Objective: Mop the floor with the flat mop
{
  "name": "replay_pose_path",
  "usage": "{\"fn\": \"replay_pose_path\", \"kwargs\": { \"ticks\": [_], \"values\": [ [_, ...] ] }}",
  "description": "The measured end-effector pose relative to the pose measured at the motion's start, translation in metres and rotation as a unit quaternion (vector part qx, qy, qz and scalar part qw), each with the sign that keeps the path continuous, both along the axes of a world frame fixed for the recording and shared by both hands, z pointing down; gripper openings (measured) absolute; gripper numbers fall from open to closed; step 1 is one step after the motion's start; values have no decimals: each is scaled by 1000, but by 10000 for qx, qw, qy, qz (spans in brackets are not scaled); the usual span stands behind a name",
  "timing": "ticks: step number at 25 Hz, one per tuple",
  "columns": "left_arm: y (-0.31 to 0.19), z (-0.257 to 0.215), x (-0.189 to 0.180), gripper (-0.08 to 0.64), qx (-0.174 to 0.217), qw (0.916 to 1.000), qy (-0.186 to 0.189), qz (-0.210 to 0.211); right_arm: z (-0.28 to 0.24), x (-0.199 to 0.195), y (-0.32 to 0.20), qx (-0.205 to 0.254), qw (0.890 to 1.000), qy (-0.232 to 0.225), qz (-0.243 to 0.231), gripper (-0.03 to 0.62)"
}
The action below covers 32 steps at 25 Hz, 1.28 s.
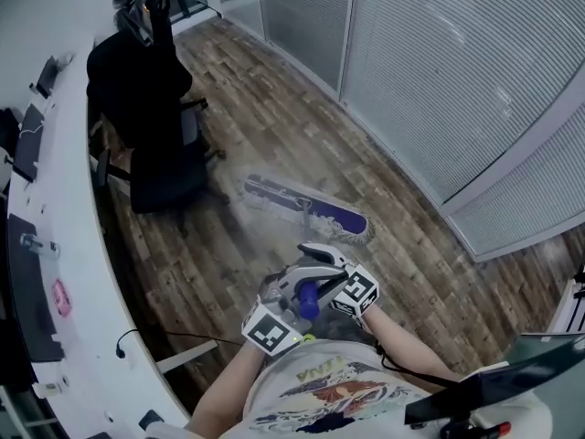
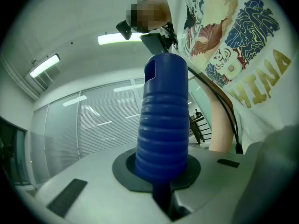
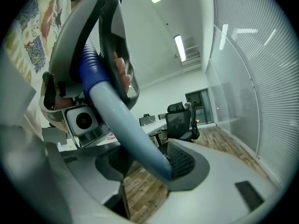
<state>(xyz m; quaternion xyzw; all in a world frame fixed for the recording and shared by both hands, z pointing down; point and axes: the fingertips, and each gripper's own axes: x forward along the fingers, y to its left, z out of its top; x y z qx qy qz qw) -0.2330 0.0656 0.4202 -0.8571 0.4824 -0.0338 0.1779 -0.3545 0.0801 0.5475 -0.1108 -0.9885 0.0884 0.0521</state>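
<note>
1. Head view: the flat mop's head [image 1: 306, 210] lies flat on the wood floor [image 1: 274, 108], ahead of the person and to the right of the black office chair [image 1: 151, 144]. Its outline is smeared. Both tools meet at the top of the handle, left gripper [image 1: 294, 302] on the dark blue end and right gripper [image 1: 322, 262] just beyond it. A white desk [image 1: 78, 337] curves along the left.
2. Left gripper view: the left gripper [image 2: 161, 190] has its jaws drawn together, clamped at the base of the blue ribbed grip [image 2: 163, 125], which stands straight up out of them. This reads as the driving hold.
3. Right gripper view: the right gripper [image 3: 148, 164] has its jaws wide apart. The pale blue shaft [image 3: 126, 125] runs between them and leans on one ribbed pad, with floor showing in the gap on the other side. Judged a loose guide, not a clamp.
4. Step in hand, as judged: a mopping stroke.
   - Steer from the clamped end and let the shaft slide in the open jaws.
   - Hold the head flat with even pressure.
   - Overlap passes, and mind the chair base and desk edge.
</note>
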Motion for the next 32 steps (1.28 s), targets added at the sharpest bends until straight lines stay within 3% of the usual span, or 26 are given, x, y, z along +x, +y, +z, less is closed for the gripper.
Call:
{"fn": "replay_pose_path", "kwargs": {
  "ticks": [4, 14, 19, 24, 32],
  "values": [
    [-62, 1, -54, 18, -73, 9999, -4, -132, -1, -52, -62, 4, 10000, -76, -45, 210],
    [-276, -4, -187, 18, -126, 9991, -44, -415, -1, -184, -271, -81, 9999, -137, -55, 210],
    [-343, 12, -234, 18, -363, 9981, -211, -447, 11, -234, -338, -32, 10000, -40, -68, 210],
    [-356, 28, -236, 18, -483, 9971, -389, -432, 15, -241, -348, -1, 9998, 36, -189, 210],
    [-324, 34, -182, 18, -323, 9980, -508, -174, 26, -195, -320, -121, 9992, 383, 36, 212]
  ]
}}
